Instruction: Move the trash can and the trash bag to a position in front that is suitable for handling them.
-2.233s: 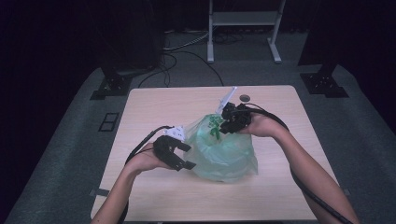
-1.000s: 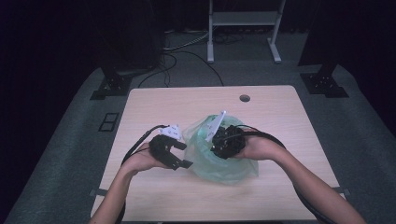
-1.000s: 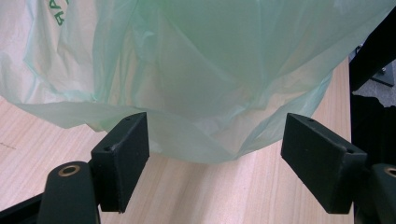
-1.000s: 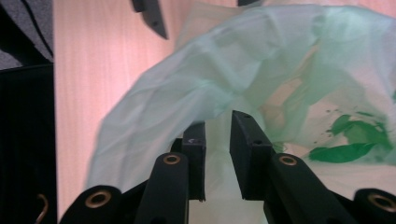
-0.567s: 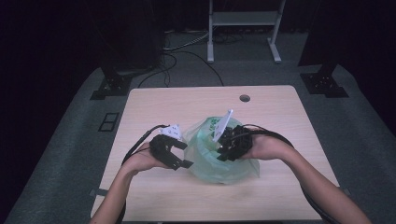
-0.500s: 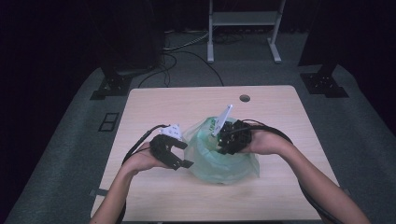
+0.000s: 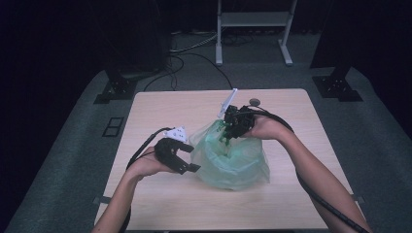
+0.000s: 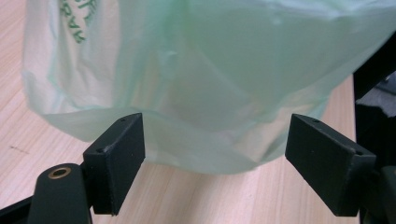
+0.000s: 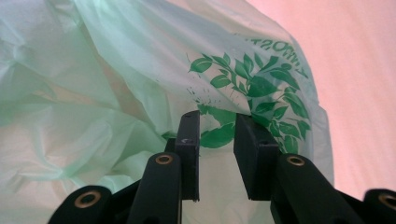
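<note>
1. A pale green translucent plastic bag (image 7: 232, 158) is sitting near the middle of the wooden surface (image 7: 160, 104), its lower part bulging outward and its top gathered upward.
2. The left claw (image 7: 187, 162) is resting low at the bag's left side, held in the person's left hand (image 7: 148, 164).
3. In the left gripper view, the jaws are standing wide apart and released; the bag's lower edge (image 8: 201, 140) is hanging between and beyond them, with neither pad pressing on it.
4. The right claw (image 7: 227, 132) is positioned at the bag's upper rim, on the far right side.
5. In the right gripper view, its jaws are standing a narrow gap apart. The film bearing a green leaf print (image 9: 252, 93) is lying at their tips; whether it is pinched cannot be determined.
6. A small round fitting (image 7: 254, 102) is lying on the surface beyond the right claw.
</note>
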`<move>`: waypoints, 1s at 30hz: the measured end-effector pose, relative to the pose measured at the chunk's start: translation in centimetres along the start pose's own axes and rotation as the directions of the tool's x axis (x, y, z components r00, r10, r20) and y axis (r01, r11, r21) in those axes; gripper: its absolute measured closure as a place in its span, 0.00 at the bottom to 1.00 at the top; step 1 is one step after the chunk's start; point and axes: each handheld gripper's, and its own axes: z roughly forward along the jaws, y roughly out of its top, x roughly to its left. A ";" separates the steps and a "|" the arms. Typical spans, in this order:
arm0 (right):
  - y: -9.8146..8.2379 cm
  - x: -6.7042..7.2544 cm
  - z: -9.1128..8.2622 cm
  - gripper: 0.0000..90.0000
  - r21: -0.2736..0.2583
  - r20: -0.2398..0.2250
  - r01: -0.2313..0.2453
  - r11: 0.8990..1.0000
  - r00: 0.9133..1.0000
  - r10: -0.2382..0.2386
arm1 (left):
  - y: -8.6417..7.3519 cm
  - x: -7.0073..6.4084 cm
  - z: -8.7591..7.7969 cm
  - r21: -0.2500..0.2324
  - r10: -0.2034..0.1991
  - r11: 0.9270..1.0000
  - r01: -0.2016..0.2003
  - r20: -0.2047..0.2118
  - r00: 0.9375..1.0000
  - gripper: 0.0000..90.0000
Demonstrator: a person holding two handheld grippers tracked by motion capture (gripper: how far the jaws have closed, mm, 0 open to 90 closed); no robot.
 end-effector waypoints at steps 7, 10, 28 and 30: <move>-1.2 -0.1 -1.0 0.73 -0.073 -0.042 -0.031 0.997 0.999 0.028 | 0.2 0.1 -0.8 -0.005 0.007 1.000 -0.007 -0.017 1.000 0.20; -1.9 0.2 -1.7 0.69 -0.095 -0.055 -0.030 0.995 0.998 0.025 | 0.5 0.1 -1.0 -0.013 0.008 1.000 -0.009 -0.017 1.000 0.20; -6.5 -0.5 -6.4 0.39 -0.273 -0.103 -0.125 0.954 0.990 0.100 | 1.4 0.3 -2.2 -0.011 0.015 1.000 -0.015 -0.039 0.999 0.14; -6.7 -0.6 -6.6 0.39 -0.279 -0.102 -0.130 0.952 0.989 0.106 | 1.3 0.4 -2.3 -0.002 0.012 1.000 -0.012 -0.052 0.999 0.11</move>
